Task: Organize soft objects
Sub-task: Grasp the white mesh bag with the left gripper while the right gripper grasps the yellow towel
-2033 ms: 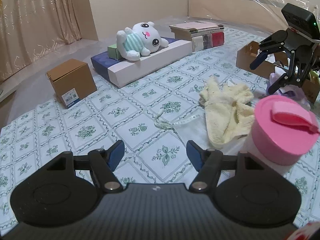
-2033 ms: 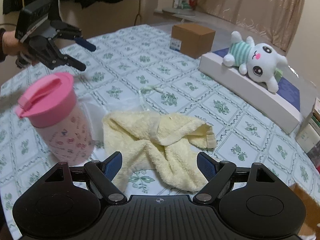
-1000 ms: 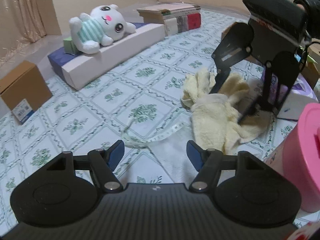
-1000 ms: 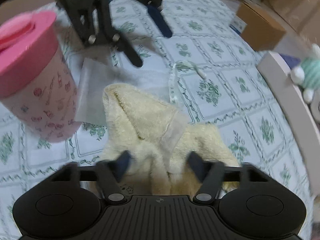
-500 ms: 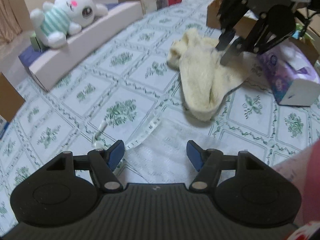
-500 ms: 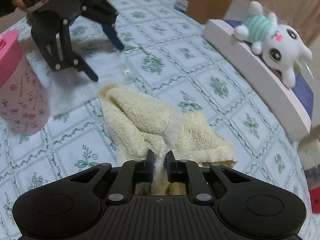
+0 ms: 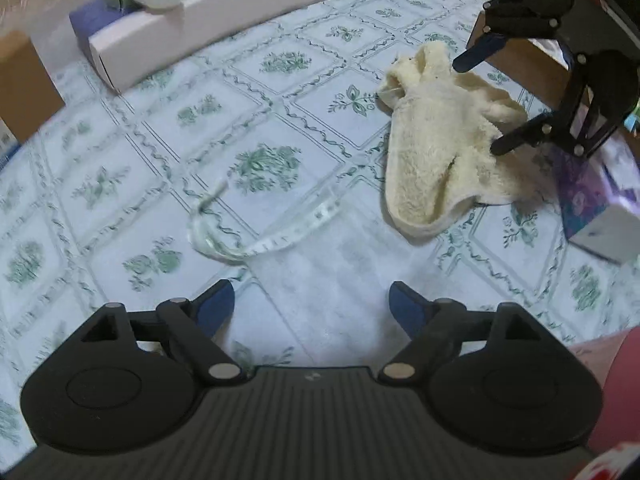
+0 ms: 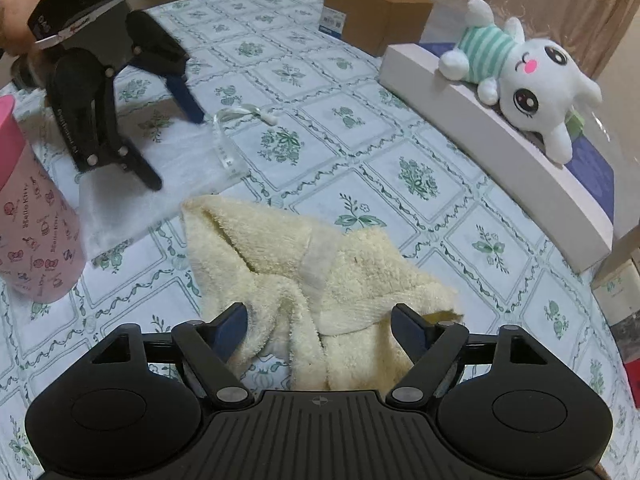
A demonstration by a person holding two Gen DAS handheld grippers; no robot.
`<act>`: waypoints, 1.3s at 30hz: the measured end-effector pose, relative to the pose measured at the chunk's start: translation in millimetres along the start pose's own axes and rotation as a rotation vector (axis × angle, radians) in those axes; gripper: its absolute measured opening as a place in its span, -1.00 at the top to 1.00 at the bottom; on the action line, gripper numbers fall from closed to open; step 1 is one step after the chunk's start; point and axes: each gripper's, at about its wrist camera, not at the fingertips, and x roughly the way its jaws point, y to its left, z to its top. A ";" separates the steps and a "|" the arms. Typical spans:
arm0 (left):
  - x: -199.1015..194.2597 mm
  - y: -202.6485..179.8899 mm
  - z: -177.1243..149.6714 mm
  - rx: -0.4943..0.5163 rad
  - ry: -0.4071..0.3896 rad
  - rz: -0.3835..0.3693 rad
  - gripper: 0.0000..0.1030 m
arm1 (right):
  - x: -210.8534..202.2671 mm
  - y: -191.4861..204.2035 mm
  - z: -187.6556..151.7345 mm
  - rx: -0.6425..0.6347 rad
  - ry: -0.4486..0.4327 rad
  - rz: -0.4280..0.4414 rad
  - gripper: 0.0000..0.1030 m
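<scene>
Yellow towel (image 8: 304, 276) lies crumpled at 12 o'clock of R gripper (image 8: 320, 326), jaws opening, cloth between but unpinched. L gripper (image 7: 311, 306) jaws opening, empty, over plastic sheet (image 7: 320, 276). Risk: a bite on a loose fold w/o tension, so towel bunches.

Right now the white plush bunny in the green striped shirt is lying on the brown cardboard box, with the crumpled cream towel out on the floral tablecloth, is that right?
Not quite. The white plush bunny in the green striped shirt lies on the long white flat box, not the brown cardboard box beside it, as the right wrist view shows. The crumpled cream towel is on the floral tablecloth.
</scene>
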 end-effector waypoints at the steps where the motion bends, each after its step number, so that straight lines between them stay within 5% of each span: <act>1: 1.3 -1.7 0.9 0.007 -0.007 -0.005 -0.62 | 0.7 -0.4 0.0 0.004 0.000 0.002 -0.54; 9: 12.8 -15.4 11.7 0.038 -0.028 0.020 -0.35 | 6.5 4.9 3.7 -0.010 0.008 0.022 -0.60; 11: 12.1 -14.2 12.1 0.035 -0.035 0.027 -0.03 | 9.5 5.6 5.1 -0.013 0.007 0.023 -0.61; 13: 7.1 -6.1 10.7 0.008 -0.039 0.029 0.58 | 12.5 6.7 7.3 -0.017 0.007 0.023 -0.61; 15: 2.1 3.7 10.3 -0.023 -0.029 0.034 0.88 | 13.4 7.6 9.1 -0.020 0.006 0.027 -0.62; 21: -19.0 35.3 0.8 -0.075 -0.035 0.105 0.91 | 12.9 6.2 10.5 -0.025 0.012 0.023 -0.66; 23: -21.3 36.7 -3.9 -0.087 -0.039 0.109 0.73 | 13.7 5.3 10.6 -0.023 0.015 0.020 -0.67; 25: -22.1 33.5 -8.4 -0.099 -0.037 0.120 -0.06 | 13.8 5.1 11.0 -0.018 0.015 0.019 -0.69; 27: -23.6 27.1 -13.3 -0.114 -0.044 0.122 -0.46 | 13.9 6.3 11.2 -0.018 0.016 0.020 -0.71; 35: -5.5 -3.1 -16.8 -0.048 -0.047 0.161 -0.40 | 18.1 9.3 11.2 -0.015 0.030 0.025 -0.75; 39: -10.4 0.0 -15.5 -0.046 -0.048 0.164 0.36 | 23.7 7.4 11.6 -0.028 0.049 0.035 -0.78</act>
